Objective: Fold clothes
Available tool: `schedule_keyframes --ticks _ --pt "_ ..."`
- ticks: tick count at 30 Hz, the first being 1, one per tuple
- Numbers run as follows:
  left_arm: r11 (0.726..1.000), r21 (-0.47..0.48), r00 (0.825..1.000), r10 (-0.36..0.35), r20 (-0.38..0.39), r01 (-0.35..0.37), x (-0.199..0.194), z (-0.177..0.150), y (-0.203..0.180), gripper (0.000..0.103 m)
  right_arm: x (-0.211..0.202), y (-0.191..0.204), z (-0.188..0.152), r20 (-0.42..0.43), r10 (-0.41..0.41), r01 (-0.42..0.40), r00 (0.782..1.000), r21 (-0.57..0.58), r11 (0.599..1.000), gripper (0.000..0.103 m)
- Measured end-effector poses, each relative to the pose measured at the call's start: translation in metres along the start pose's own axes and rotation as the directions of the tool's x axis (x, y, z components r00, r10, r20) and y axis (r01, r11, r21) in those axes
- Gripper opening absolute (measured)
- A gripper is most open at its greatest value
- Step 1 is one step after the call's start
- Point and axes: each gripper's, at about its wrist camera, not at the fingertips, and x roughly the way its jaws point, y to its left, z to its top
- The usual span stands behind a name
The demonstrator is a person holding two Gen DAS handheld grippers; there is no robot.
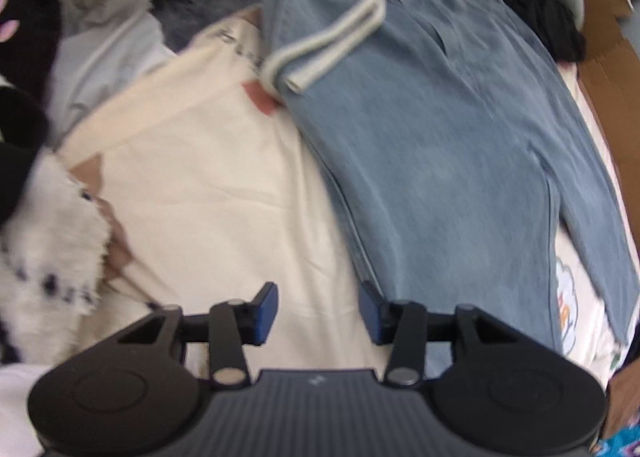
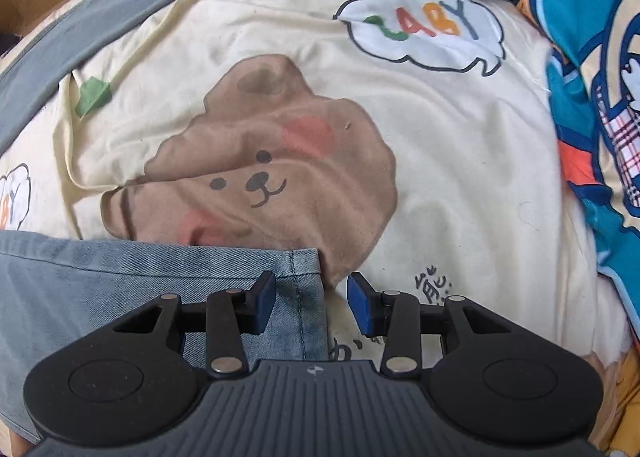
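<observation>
Nearest in the left wrist view, the left gripper [image 1: 318, 311] is seen with its blue pads parted about halfway and nothing held between them; only cream cloth [image 1: 208, 193] lies beneath the gap. Just ahead and to the right of that gripper, a pair of blue denim trousers [image 1: 432, 129] is laid flat, apparently folded lengthwise with one leg over the other, the elastic waistband and striped drawstring [image 1: 332, 41] at the far end. Beyond, unfolded garments are heaped in a blurred pile. In the right wrist view, the right gripper [image 2: 311, 307] is likewise parted about halfway and empty, poised over the stitched hem corner of the trouser leg [image 2: 296, 277], which is not pinched. Further ahead, a cream sheet printed with a brown bear [image 2: 256, 161] is spread. The first lengthwise fold is judged done; the crosswise folds and the remaining pile are judged left.
</observation>
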Motion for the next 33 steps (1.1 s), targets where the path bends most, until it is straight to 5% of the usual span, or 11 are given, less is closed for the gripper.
schedule_keyframes --ticks 7,11,14,22,24,33 --pt "0.999 0.053 1.000 0.000 0.024 -0.002 -0.027 0.003 -0.007 0.051 0.017 0.012 -0.003 -0.017 0.023 -0.024 1.000 -0.073 0.997 0.046" --pt "0.998 0.067 1.000 0.003 0.029 -0.005 -0.027 -0.002 -0.018 0.051 0.017 0.015 -0.002 -0.024 -0.015 0.013 1.000 -0.083 0.996 0.014" --pt "0.999 0.039 0.999 -0.026 0.030 0.025 -0.023 -0.004 -0.022 0.051 0.009 0.010 -0.001 -0.012 -0.020 0.020 1.000 -0.052 0.998 0.012" --pt "0.997 0.071 0.999 -0.036 0.023 0.035 -0.016 -0.001 -0.036 0.051 -0.001 0.006 0.003 -0.004 -0.159 0.159 0.987 -0.050 0.986 0.000" --pt "0.995 0.087 0.999 -0.041 0.023 0.039 -0.017 0.000 -0.038 0.051 -0.004 -0.007 0.007 0.005 -0.282 0.282 0.959 -0.015 0.959 0.000" --pt "0.996 0.076 0.998 -0.049 0.047 0.045 -0.008 0.013 -0.030 0.051 -0.024 -0.014 0.019 0.036 -0.124 0.122 0.992 0.051 0.991 0.000"
